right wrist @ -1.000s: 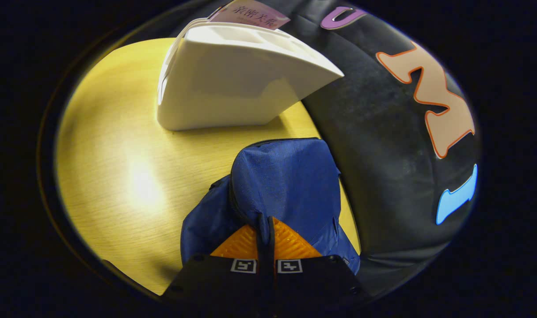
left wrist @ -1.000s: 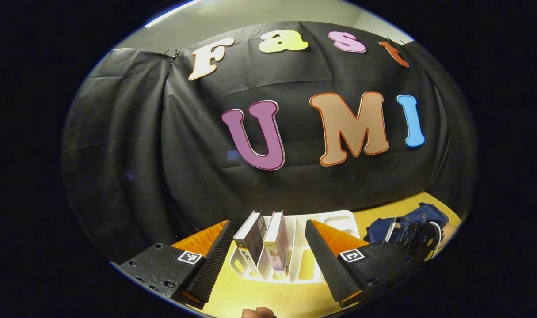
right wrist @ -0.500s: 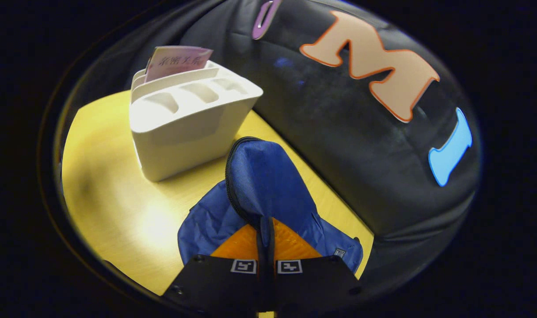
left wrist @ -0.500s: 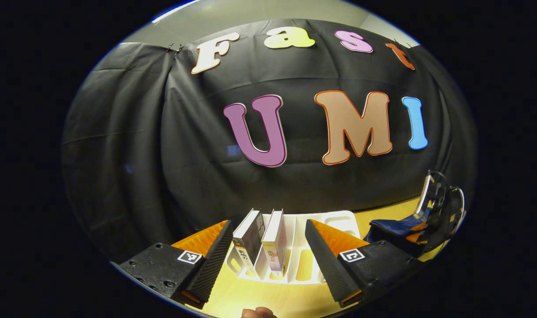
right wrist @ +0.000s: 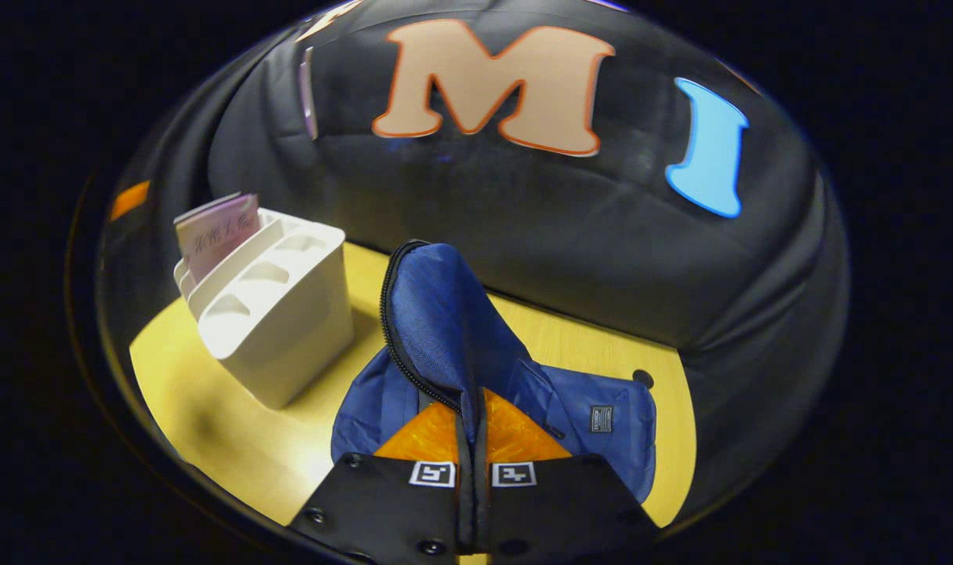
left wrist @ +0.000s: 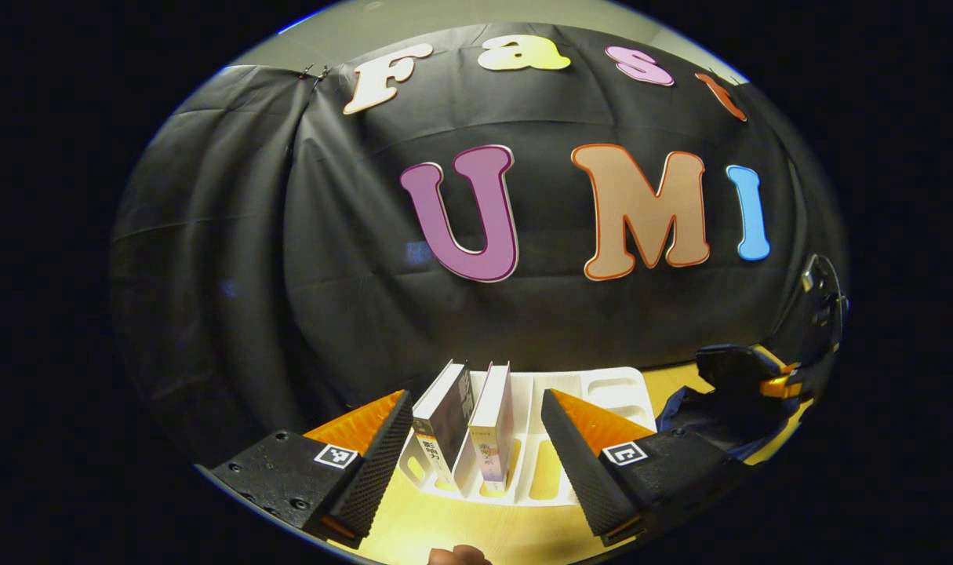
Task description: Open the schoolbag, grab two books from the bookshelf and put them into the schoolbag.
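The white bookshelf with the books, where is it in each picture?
Left gripper view: the white bookshelf sits low in the middle, between the left gripper's open fingers, two books standing in its left slots.
Right gripper view: the bookshelf sits at the left on the yellow table, with the blue schoolbag to its right.
Shared landmark: the blue schoolbag, at the far right edge in the left gripper view.

I see a yellow wooden table [right wrist: 209,424] carrying a white bookshelf [right wrist: 288,329] and, just beside it, a blue schoolbag [right wrist: 586,416]. Two books [left wrist: 468,416] stand upright in the bookshelf's slots. The table's far edge meets the black cloth wall [right wrist: 570,235].
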